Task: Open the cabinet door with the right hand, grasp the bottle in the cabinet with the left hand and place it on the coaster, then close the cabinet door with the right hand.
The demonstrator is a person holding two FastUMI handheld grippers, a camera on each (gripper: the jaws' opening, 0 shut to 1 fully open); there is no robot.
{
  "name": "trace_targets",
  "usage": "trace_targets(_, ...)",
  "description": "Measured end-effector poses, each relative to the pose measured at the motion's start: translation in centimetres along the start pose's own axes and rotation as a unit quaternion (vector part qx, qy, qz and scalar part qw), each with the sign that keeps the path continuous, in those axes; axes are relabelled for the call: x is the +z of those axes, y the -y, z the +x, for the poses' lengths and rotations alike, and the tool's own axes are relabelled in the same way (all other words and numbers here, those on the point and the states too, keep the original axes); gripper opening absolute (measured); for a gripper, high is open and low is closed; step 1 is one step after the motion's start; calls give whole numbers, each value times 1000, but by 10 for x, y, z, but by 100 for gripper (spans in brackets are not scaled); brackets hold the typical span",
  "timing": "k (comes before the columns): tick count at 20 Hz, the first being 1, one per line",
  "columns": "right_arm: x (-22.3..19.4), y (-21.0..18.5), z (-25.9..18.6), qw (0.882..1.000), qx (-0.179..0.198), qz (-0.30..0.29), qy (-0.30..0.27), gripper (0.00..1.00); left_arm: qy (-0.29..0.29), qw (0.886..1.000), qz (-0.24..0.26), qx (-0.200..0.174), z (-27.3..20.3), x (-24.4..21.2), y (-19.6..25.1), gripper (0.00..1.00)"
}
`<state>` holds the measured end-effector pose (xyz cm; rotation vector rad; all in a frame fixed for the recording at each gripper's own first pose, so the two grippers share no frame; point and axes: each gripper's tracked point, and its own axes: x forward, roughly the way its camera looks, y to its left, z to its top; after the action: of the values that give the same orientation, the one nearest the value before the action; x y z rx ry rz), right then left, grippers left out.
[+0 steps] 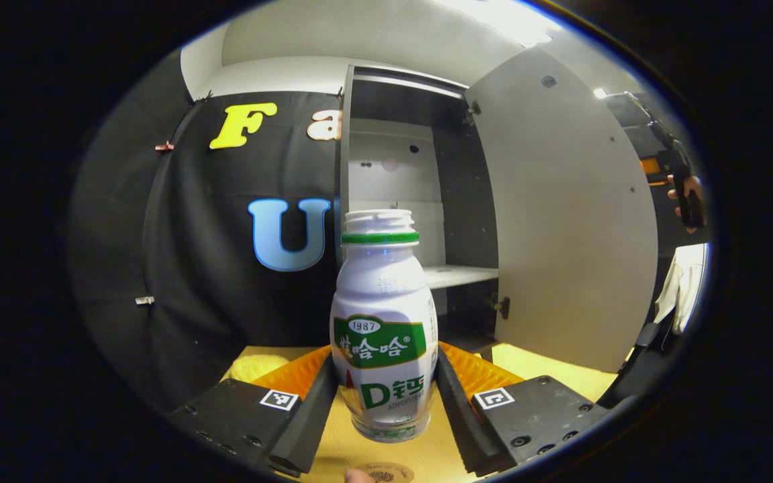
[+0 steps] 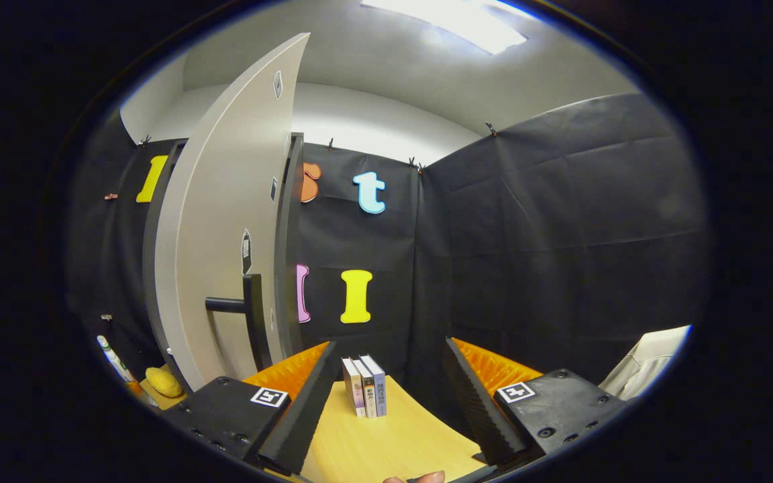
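Left gripper (image 1: 386, 402) first: I have its two fingers pressed against the lower sides of the bottle (image 1: 384, 329), which stands upright between them, lifted clear of the yellow tabletop (image 1: 386, 456). Just below, at the near edge, I see the round coaster (image 1: 384, 473), so I judge the bottle is almost over its landing spot. It is a small white plastic bottle with a green collar, no cap on it, and a clear base; I expect it to be light, smooth and a little squashy, so I would keep the hold on the waist under the label, firm but not crushing, and keep it upright. Beyond it stands the cabinet (image 1: 420, 201) with its grey shelf (image 1: 460, 275), and the cabinet door (image 1: 561, 221) swung wide to the side. Far off at that door's edge a hand (image 1: 685, 198) holds the other gripper. Right gripper (image 2: 386, 402), by contrast, stands wide apart with nothing between its fingers; ahead of it three small books (image 2: 364, 394) stand on the tabletop, and the door handle (image 2: 242, 308) waits well to one side for closing.
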<state>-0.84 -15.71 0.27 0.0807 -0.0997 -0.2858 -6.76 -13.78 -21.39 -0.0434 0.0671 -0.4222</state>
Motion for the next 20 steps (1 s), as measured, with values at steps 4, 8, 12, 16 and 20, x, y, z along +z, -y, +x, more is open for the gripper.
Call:
trace_targets(4, -5, 6, -3, 1000, -4, -10, 8, 97, -27, 1000, 0, -15, -17, -60, 1, 80)
trace_targets(8, -4, 11, -8, 1000, -15, -17, 12, 97, -53, 998, -3, -15, -23, -113, -2, 80)
trace_targets(12, -7, 22, -19, 1000, -28, -7, -5, 98, -52, 999, -11, 2, -18, -146, -7, 80)
trace_targets(16, -3, 39, -33, 999, -44, 5, -24, 98, -47, 998, -24, 16, -4, -169, -12, 80)
trace_targets(20, 6, 55, -36, 998, -64, 10, -22, 97, -54, 998, -21, 15, 1, -187, -16, 80)
